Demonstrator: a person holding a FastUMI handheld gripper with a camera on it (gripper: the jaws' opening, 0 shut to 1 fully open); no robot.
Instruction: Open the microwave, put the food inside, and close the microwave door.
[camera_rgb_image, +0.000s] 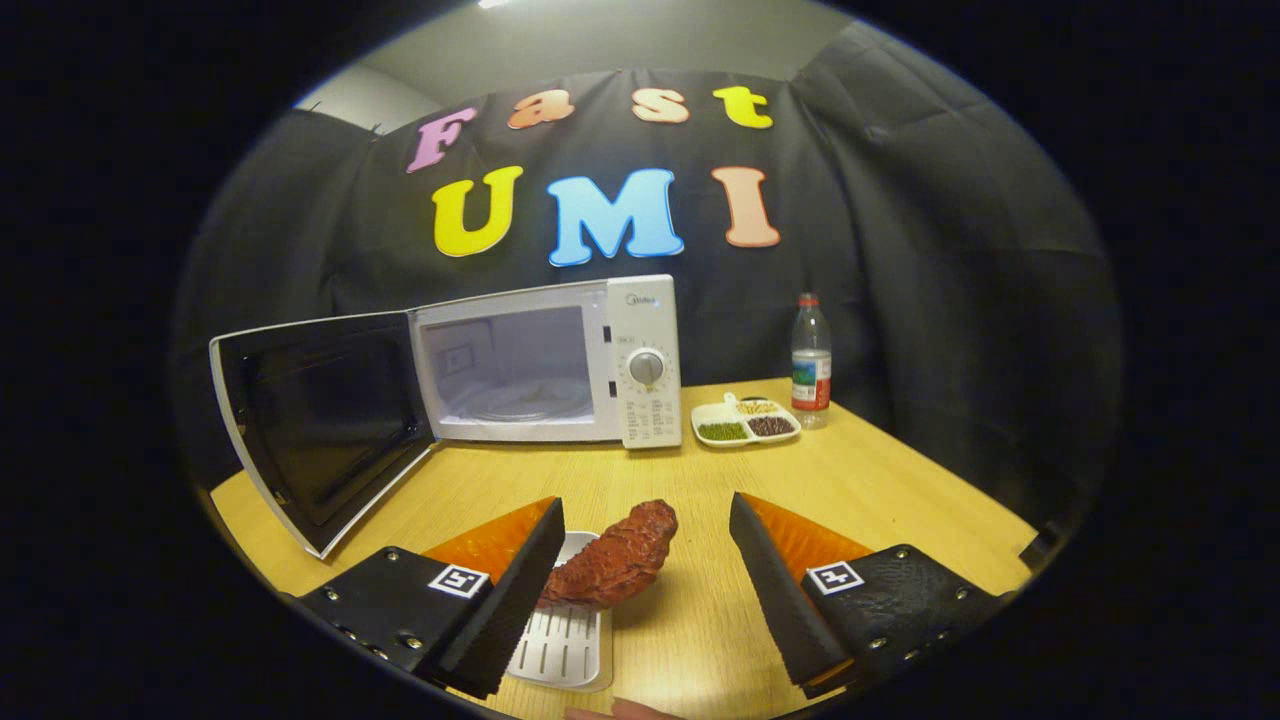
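Tongs-mounted, facing the open microwave (545, 365).

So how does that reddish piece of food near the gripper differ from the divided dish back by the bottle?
The reddish food is one lumpy piece, propped on a white slotted tray between the open gripper fingers; the divided dish holds several separate heaps in compartments. The food lies near, the dish far back beside the microwave and the bottle. Both rest over the same wooden table.

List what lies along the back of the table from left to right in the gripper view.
Open microwave door → microwave → divided snack dish → water bottle. Nearer, the open gripper has its fingers either side of the red meat piece, not pressing it.
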